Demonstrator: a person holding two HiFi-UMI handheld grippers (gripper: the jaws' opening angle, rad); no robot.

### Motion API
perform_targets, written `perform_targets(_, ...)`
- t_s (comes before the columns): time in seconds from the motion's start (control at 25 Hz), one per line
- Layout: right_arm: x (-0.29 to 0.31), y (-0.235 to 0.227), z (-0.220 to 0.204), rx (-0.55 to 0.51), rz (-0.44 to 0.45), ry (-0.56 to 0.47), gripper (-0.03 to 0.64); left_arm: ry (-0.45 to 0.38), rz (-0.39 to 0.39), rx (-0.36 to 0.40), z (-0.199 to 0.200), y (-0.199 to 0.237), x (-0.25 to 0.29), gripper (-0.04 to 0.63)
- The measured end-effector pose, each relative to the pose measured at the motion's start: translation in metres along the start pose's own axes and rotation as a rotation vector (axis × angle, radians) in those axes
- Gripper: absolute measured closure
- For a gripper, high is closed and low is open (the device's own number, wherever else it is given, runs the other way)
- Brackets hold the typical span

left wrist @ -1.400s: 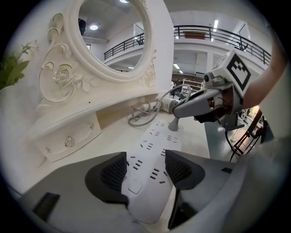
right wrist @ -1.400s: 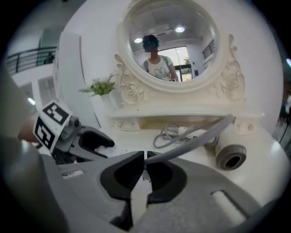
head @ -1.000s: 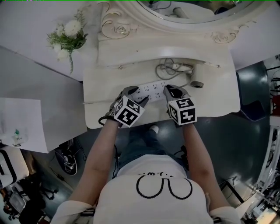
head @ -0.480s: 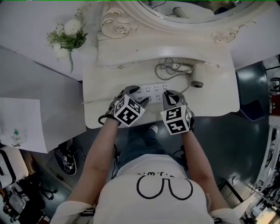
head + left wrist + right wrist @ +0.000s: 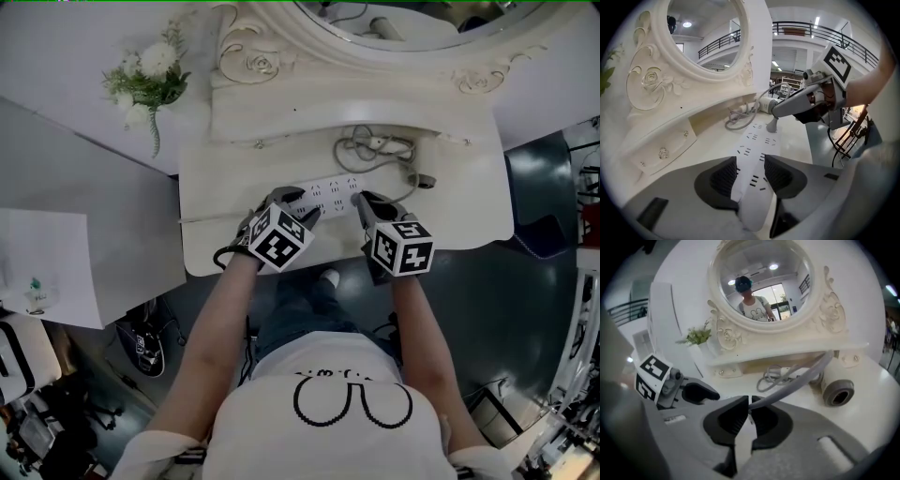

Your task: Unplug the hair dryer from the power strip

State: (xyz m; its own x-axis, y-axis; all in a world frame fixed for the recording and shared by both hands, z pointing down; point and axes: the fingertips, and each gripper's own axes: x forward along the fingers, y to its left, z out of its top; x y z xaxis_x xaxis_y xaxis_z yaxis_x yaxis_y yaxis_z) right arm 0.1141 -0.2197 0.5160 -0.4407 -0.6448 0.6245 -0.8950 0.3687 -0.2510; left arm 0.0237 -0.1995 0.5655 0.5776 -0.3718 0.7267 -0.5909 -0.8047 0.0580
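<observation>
The white table fills the middle of your head view, with the carved oval mirror at its 12 o'clock edge and a small bunch of white flowers off at 10 o'clock.

The power strip lies flat near the table's 6 o'clock edge, running from 9 to 3 o'clock. A coiled cord sits just beyond it at 12 o'clock. The hair dryer lies on the table at 3 o'clock from the strip, and your right gripper view shows its round open end.

Your left hand-held gripper is over the 9 o'clock end of the strip. In its own view the strip runs straight out between the jaws, which are closing on it at middling width, with the ribbed pads against its long edges.

Your right hand-held gripper is at the strip's 3 o'clock end with its jaws narrow, pinched on the grey plug. The plug stands upright on the strip's face. The grey cord comes out from between those jaws and arcs toward 2 o'clock to the hair dryer.
</observation>
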Motion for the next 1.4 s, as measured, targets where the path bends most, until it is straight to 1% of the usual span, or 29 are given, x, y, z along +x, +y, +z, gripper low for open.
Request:
perform_targets(0.16,-0.005,0.011,-0.008,-0.252,-0.062,0.076,0.595,0.008,-0.029,0.013,0.000,-0.004,-0.001,0.408)
perform_targets(0.2,-0.005,0.013,-0.009,-0.286,-0.065,0.081,0.595,0.009,-0.037,0.017,0.000,-0.004,-0.001,0.408)
perform_targets(0.24,-0.006,0.015,-0.006,-0.297,-0.061,0.068,0.595,0.011,-0.045,0.023,0.000,-0.005,-0.001,0.408)
perform_targets(0.28,-0.007,0.017,0.002,-0.278,-0.043,0.025,0.597,0.015,-0.052,0.030,-0.001,-0.006,-0.001,0.408)
perform_targets(0.36,-0.016,0.021,0.041,-0.164,0.011,-0.135,0.595,0.025,-0.061,0.044,-0.001,-0.007,0.000,0.408)
perform_targets(0.4,-0.021,0.017,0.064,-0.113,0.020,-0.199,0.595,0.028,-0.062,0.046,-0.001,-0.006,0.000,0.408)
perform_targets(0.44,-0.025,0.011,0.083,-0.087,0.016,-0.229,0.595,0.028,-0.062,0.045,-0.002,-0.006,0.000,0.408)
perform_targets(0.52,-0.032,-0.004,0.101,-0.071,0.017,-0.229,0.595,0.027,-0.059,0.041,-0.002,-0.006,-0.001,0.408)
perform_targets(0.6,-0.040,-0.014,0.100,-0.042,0.031,-0.213,0.594,0.023,-0.055,0.038,-0.003,-0.006,-0.001,0.408)
perform_targets(0.76,-0.048,-0.022,0.078,0.063,0.053,-0.184,0.593,0.014,-0.054,0.036,-0.001,-0.006,-0.001,0.408)
perform_targets(0.88,-0.049,-0.033,0.055,0.183,0.075,-0.147,0.592,0.011,-0.054,0.035,-0.001,-0.006,-0.001,0.408)
perform_targets(0.96,-0.051,-0.048,0.038,0.270,0.072,-0.111,0.592,0.011,-0.054,0.035,-0.001,-0.005,-0.001,0.408)
perform_targets(1.08,-0.054,-0.078,0.010,0.402,0.035,-0.047,0.591,0.011,-0.052,0.033,-0.002,-0.005,-0.001,0.408)
perform_targets(1.2,-0.057,-0.112,-0.013,0.478,-0.061,-0.015,0.589,0.011,-0.050,0.032,-0.001,-0.006,-0.001,0.408)
perform_targets(1.28,-0.059,-0.136,-0.025,0.508,-0.146,-0.019,0.589,0.010,-0.050,0.031,-0.001,-0.007,-0.001,0.408)
perform_targets(1.4,-0.065,-0.166,-0.029,0.540,-0.245,-0.075,0.589,0.008,-0.051,0.029,-0.001,-0.007,-0.001,0.408)
